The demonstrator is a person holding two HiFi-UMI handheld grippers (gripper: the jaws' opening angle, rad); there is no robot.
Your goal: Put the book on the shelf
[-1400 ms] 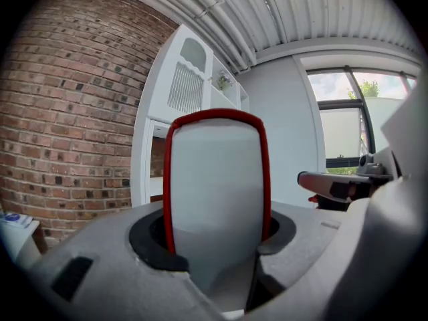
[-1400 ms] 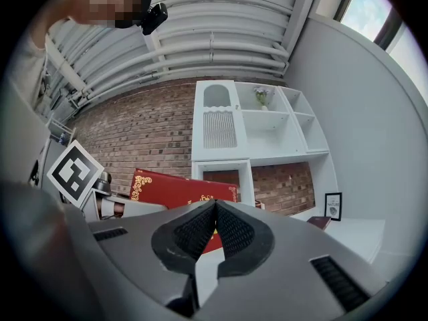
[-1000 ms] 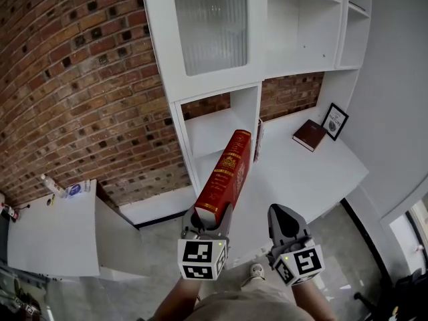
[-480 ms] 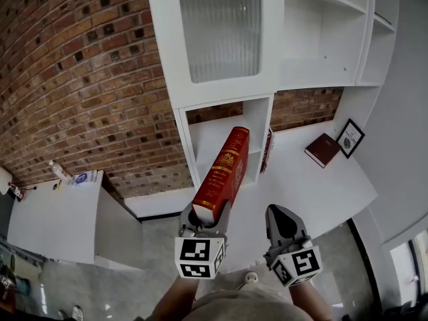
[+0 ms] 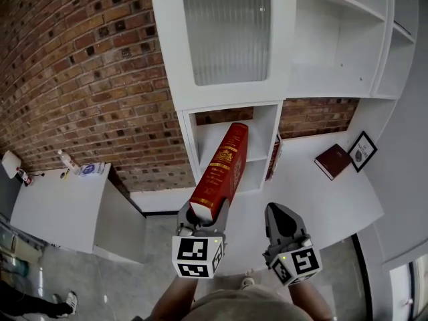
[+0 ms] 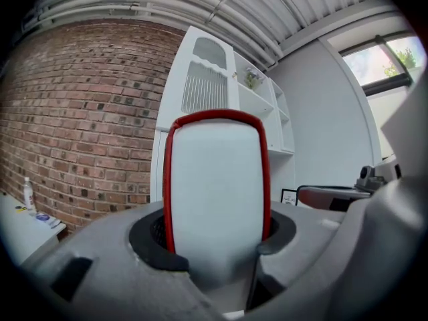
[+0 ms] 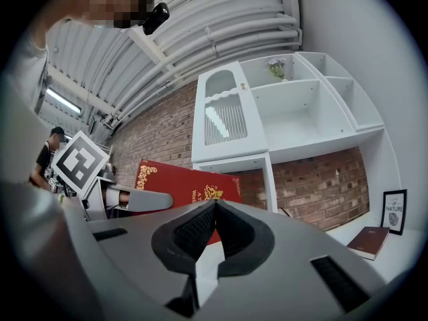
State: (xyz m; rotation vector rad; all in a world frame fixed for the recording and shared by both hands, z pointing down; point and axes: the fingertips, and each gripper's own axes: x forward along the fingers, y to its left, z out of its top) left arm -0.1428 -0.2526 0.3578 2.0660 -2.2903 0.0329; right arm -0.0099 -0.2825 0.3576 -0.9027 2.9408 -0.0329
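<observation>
A thick red book (image 5: 219, 169) with gold print stands up out of my left gripper (image 5: 204, 218), which is shut on its lower end. In the left gripper view the book's white page edge (image 6: 215, 192) fills the gap between the jaws. Its top reaches in front of the open compartment (image 5: 231, 146) of the white shelf unit (image 5: 227, 39). My right gripper (image 5: 284, 225) is shut and holds nothing, low and to the right of the left one. From the right gripper view the book's red cover (image 7: 184, 182) shows behind the closed jaws (image 7: 212, 227).
A white desk surface (image 5: 314, 199) runs right from the shelf, with a dark red book (image 5: 333, 160) lying flat and a framed picture (image 5: 362, 150) leaning at the wall. Another book (image 5: 273, 158) leans against the shelf's right side. A brick wall (image 5: 80, 79) and white counter (image 5: 60, 202) are on the left.
The view has shifted so the shelf compartment sits closer behind the book's top. Both grippers keep the same pose, and the book stays held.
</observation>
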